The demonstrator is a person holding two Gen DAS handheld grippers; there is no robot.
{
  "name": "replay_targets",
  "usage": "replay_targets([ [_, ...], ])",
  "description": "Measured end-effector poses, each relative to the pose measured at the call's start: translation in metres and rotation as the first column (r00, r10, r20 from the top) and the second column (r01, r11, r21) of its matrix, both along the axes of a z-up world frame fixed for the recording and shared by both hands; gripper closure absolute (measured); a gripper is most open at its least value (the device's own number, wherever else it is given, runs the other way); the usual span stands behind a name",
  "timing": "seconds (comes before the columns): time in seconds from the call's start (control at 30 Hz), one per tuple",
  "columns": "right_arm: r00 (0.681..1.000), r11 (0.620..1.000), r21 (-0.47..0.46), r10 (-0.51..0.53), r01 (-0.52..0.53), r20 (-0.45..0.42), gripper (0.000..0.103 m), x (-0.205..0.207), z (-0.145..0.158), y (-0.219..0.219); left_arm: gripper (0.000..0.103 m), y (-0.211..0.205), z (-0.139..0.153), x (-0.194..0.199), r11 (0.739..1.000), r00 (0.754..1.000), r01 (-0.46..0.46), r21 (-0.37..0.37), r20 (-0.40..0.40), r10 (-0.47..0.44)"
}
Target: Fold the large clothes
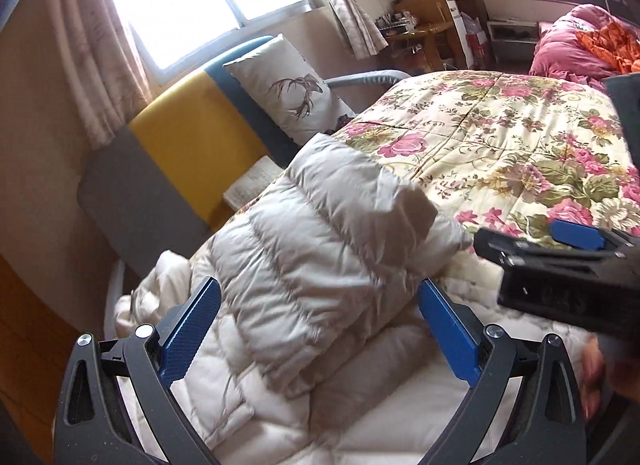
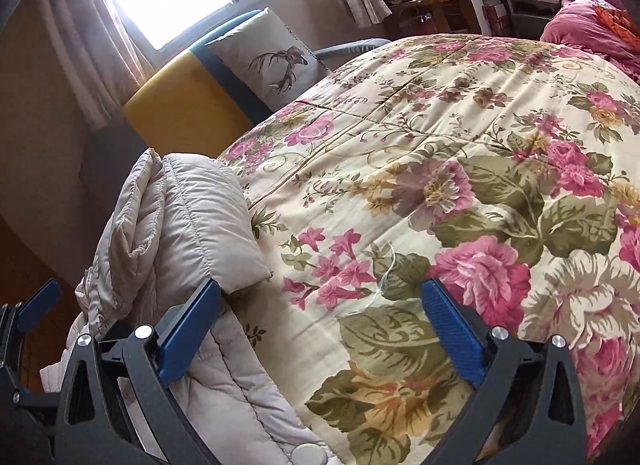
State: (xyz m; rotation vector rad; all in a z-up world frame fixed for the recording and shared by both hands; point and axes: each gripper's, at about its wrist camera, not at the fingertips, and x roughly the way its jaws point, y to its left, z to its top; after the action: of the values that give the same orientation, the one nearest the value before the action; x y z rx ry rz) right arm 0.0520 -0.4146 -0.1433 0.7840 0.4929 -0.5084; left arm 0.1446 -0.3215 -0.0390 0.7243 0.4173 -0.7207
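Quilted cream down jacket [image 1: 320,249], bunched and partly folded over at the bed's near edge, right ahead of the left tool [image 1: 318,329]. Spread wide, gripping nothing, blue pads either side of the puffy top fold — likely poised to pinch that layer for the next fold. Farther right, the right tool [image 2: 320,329], likewise gaping and empty, hovering over the floral quilt [image 2: 460,193]; jacket [image 2: 188,217] just beyond its left finger, piled upright in a soft ridge. Probably kept aside to leave flat quilt free as a folding surface. Seen from the left wrist, right tool [image 1: 568,249] near the jacket's right edge.
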Motion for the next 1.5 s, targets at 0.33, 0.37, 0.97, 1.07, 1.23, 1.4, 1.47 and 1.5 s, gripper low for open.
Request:
replay_targets([
  [0.33, 1.000, 1.000, 0.009, 0.001, -0.001, 0.015, 0.002, -0.004, -0.001, 0.001, 0.092, 0.036, 0.031, 0.035, 0.958, 0.979, -0.121, -0.261, -0.192, 0.072],
  [0.37, 1.000, 1.000, 0.010, 0.001, -0.001, 0.017, 0.002, -0.004, -0.002, 0.000, 0.092, 0.057, 0.041, 0.036, 0.927, 0.975, -0.157, -0.340, -0.200, 0.092],
  [0.97, 1.000, 1.000, 0.005, 0.003, -0.003, 0.008, 0.002, -0.002, 0.000, 0.001, 0.096, 0.179, 0.015, 0.088, 0.647, 0.749, -0.602, -0.469, -0.613, 0.252],
  [1.07, 1.000, 1.000, 0.005, 0.003, -0.003, 0.010, 0.002, -0.002, 0.000, 0.000, 0.098, 0.194, 0.030, 0.074, 0.630, 0.790, -0.572, -0.525, -0.560, 0.250],
  [1.23, 1.000, 1.000, 0.002, 0.010, -0.010, -0.001, 0.002, 0.001, -0.001, 0.000, 0.099, 0.233, 0.022, 0.055, 0.623, 0.795, -0.586, -0.518, -0.517, 0.318],
  [1.4, 1.000, 1.000, -0.005, 0.015, -0.015, -0.022, 0.002, 0.003, 0.000, 0.001, 0.099, 0.257, -0.025, 0.061, 0.572, 0.706, -0.678, -0.462, -0.625, 0.332],
  [1.47, 0.997, 0.999, -0.008, 0.030, -0.031, -0.075, 0.002, 0.008, 0.005, 0.002, 0.099, 0.263, -0.035, 0.065, 0.553, 0.687, -0.694, -0.461, -0.654, 0.317],
  [1.5, 0.994, 0.999, -0.014, 0.044, -0.046, -0.099, 0.002, 0.011, 0.009, 0.003, 0.099, 0.265, -0.037, 0.065, 0.548, 0.683, -0.697, -0.463, -0.663, 0.308],
])
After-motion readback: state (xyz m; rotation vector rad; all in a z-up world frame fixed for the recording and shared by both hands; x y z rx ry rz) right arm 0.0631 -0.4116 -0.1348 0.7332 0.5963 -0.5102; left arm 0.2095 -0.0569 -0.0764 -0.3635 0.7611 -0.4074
